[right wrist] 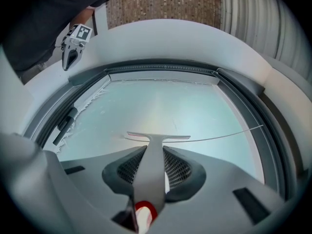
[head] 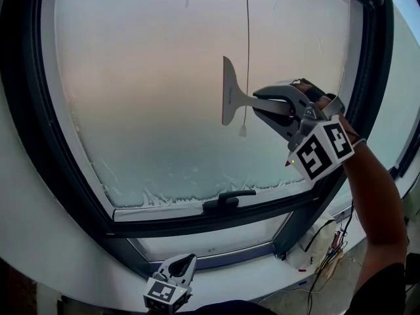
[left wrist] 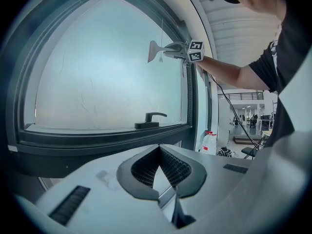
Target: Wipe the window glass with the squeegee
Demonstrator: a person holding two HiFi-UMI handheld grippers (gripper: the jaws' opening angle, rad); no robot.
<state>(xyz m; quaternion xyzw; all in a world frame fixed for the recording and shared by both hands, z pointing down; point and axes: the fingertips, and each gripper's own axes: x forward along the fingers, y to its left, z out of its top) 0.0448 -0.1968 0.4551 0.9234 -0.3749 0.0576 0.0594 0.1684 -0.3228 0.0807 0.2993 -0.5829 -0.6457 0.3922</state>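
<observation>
Grey plastic squeegee (head: 231,97), handle clenched in the right claw (head: 257,104), stands blade-upright at the frosted window glass (head: 151,90), apparently for a sideways stroke. Left claw (head: 186,262) is closed, empty and held low.

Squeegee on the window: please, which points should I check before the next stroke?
1. Grip: right gripper shut on the squeegee: ok.
2. Contact: blade flat against the glass: cannot tell.
3. Path: cord clear of the blade: not ok, it hangs right beside it.
4. Other hand: left gripper away from the glass: ok, low, shut, empty.
5. Below: window handle out of the stroke: ok, down at the bottom frame.
</observation>
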